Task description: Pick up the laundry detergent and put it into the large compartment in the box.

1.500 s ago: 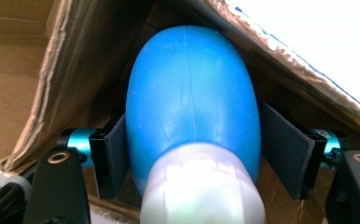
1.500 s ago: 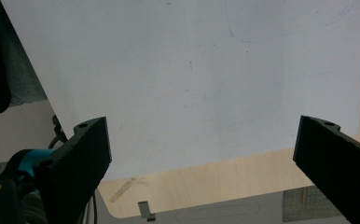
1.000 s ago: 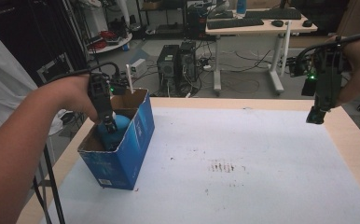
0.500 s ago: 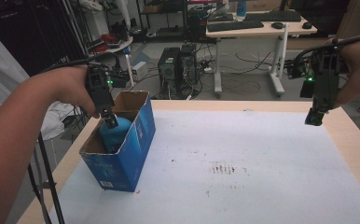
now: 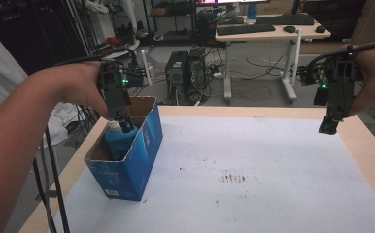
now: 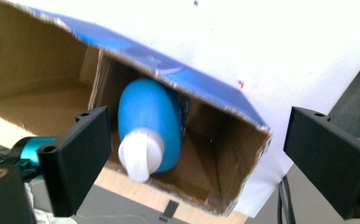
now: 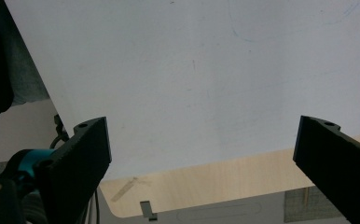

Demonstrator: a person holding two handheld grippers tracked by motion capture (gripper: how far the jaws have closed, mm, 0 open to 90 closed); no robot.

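A blue cardboard box [image 5: 144,145] stands open-topped at the table's left edge. Inside it rests a blue bottle [image 5: 119,140] with a white cap [image 6: 140,155], leaning against the box wall [image 6: 38,79]. Just above the bottle's cap hangs my left gripper [image 5: 123,124]; its jaws have just been opening and stand wide, touching nothing. In the left gripper view the bottle [image 6: 151,122] lies free below my left gripper [image 6: 199,128]. At the far right, my right gripper [image 5: 327,127] hovers open above the table. The right gripper view looks past the right gripper [image 7: 201,135] onto the white sheet [image 7: 192,70].
A white sheet [image 5: 253,155] covers most of the wooden table [image 5: 365,145], with small dark marks [image 5: 234,177] near its middle. Beyond the far edge stand computer towers [image 5: 185,77] and a desk [image 5: 268,34]. Cables hang off the table's left side.
My left gripper has risen out of the box and opened its jaws, letting go of the blue bottle, which stays inside. The right gripper has kept still.
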